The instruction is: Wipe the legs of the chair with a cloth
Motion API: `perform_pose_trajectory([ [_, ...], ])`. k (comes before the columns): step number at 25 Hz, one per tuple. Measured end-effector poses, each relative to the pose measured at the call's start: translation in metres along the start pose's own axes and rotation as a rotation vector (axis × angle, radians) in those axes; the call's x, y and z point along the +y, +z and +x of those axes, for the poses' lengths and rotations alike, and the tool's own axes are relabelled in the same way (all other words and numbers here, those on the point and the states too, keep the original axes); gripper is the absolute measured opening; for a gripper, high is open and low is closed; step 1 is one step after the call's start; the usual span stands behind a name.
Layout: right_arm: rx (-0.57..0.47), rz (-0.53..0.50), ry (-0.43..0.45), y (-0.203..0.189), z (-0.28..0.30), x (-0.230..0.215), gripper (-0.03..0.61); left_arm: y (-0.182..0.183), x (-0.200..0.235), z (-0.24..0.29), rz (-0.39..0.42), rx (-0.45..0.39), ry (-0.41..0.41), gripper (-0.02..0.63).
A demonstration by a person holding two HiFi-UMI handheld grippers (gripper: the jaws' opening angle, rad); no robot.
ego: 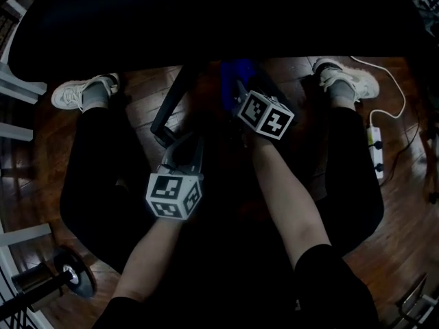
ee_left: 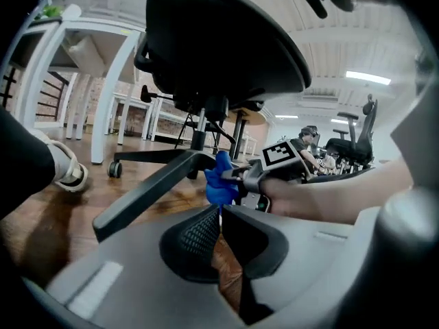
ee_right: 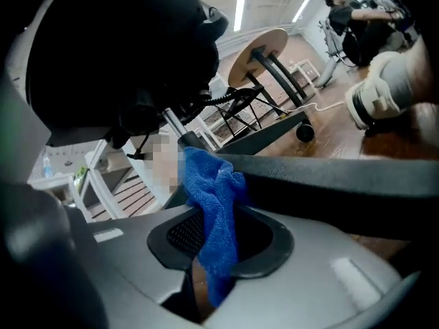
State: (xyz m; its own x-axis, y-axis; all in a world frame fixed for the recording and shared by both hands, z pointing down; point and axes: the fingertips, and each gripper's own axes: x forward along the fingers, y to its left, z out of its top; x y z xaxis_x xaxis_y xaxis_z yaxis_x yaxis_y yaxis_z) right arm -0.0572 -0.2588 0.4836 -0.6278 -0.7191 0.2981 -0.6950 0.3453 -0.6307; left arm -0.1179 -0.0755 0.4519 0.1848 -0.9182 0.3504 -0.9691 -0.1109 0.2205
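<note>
Cloth [ee_right: 218,204], blue and bunched, is pinched between the closed jaws of my right gripper [ee_right: 219,228]. Its free end pokes out right at the black chair leg [ee_right: 329,177] that runs across just beyond the tips, below the dark seat [ego: 206,19], though I cannot tell whether it presses on that leg. My left gripper [ee_left: 219,219] has its jaws pressed together on nothing and points past a neighbouring leg [ee_left: 147,192] of the same base, near it, while from above both grippers lie between my legs over the wooden floor [ego: 405,211], the right one further forward.
</note>
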Motion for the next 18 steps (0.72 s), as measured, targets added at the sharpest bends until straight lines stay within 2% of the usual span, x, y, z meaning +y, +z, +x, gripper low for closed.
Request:
perform_pose_trajectory([
  [4,-0.051,0.2,-0.036,-0.001,-0.014,-0.009,0.11,-0.001,-0.02,0.013,0.035,0.006,-0.026,0.014],
  [7,-0.097,0.296,-0.061,0.001,-0.036,-0.021,0.11,-0.001,-0.031,0.022,0.045,0.005,-0.048,0.014],
  [12,-0.114,0.286,-0.099,0.0,-0.073,-0.039,0.112,-0.007,-0.039,0.028,-0.019,0.018,-0.065,0.014],
  [18,-0.129,0.262,-0.168,-0.002,-0.113,-0.063,0.112,-0.013,-0.045,0.028,0.011,0.028,-0.084,0.014],
])
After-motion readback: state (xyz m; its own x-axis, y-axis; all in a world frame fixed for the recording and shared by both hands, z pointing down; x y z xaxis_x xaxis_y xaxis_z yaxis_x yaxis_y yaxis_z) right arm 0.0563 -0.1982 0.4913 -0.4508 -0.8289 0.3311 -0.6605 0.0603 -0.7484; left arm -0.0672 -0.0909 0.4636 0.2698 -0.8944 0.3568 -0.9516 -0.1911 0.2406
